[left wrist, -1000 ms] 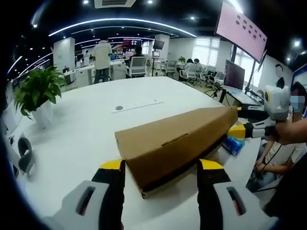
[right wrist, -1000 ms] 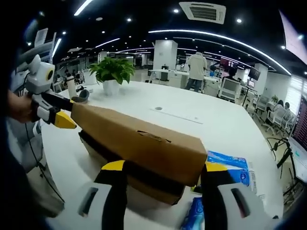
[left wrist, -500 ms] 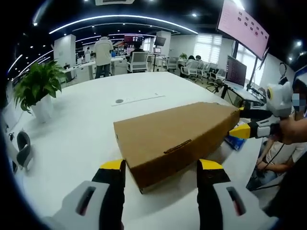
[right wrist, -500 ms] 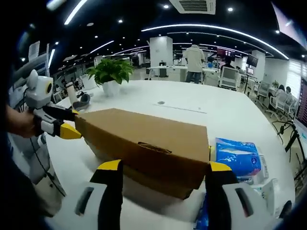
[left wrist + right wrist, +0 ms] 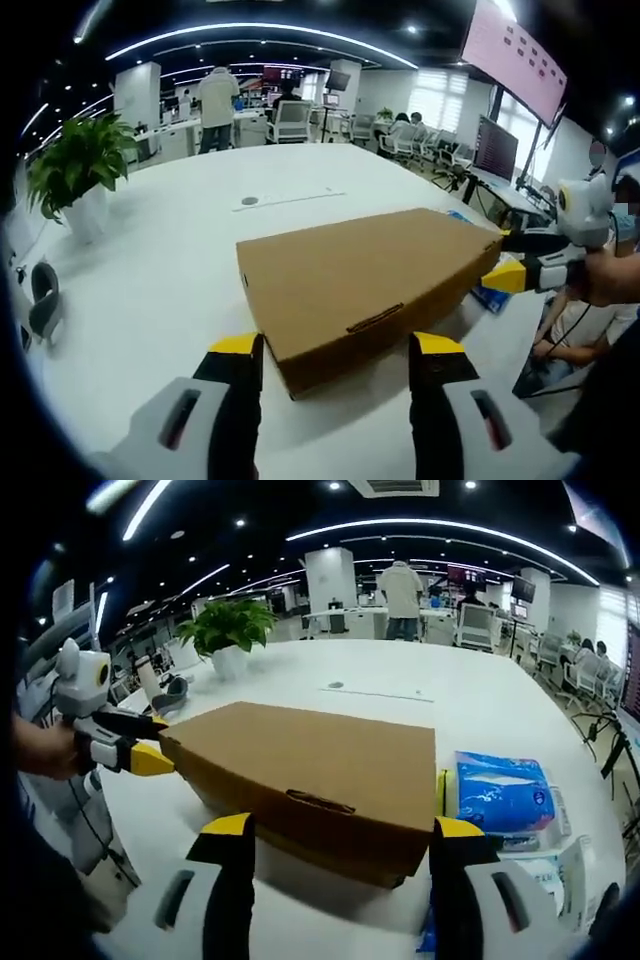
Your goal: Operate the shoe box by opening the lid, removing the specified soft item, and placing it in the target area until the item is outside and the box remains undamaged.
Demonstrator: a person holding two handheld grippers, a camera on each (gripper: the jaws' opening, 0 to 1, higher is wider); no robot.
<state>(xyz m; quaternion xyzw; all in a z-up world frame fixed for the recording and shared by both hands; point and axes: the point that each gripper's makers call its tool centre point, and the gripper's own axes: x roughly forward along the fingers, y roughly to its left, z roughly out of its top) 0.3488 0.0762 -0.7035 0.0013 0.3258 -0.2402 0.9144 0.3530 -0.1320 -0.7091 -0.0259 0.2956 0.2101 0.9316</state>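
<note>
A brown cardboard shoe box [image 5: 360, 275] lies on the white table [image 5: 170, 270] with its lid down flat. My left gripper [image 5: 337, 350] is open, its yellow-tipped jaws straddling the box's near end. From the right comes my right gripper [image 5: 520, 262], at the box's far end. In the right gripper view the same box [image 5: 320, 765] lies between the open jaws of my right gripper [image 5: 343, 832]. The left gripper [image 5: 135, 742] stands at the box's far left end, held by a hand. A blue soft pack [image 5: 505, 795] lies on the table just right of the box.
A potted plant [image 5: 75, 170] [image 5: 232, 630] stands at the table's far side, with a grey headset [image 5: 40, 305] near it. A person sits beyond the table edge [image 5: 600, 310]. Desks, chairs and people fill the office behind. A large screen [image 5: 510, 55] hangs above.
A second ago the lid stood raised with a dark gap beneath it; now it lies flat on the box. Both views look down more onto the lid's top.
</note>
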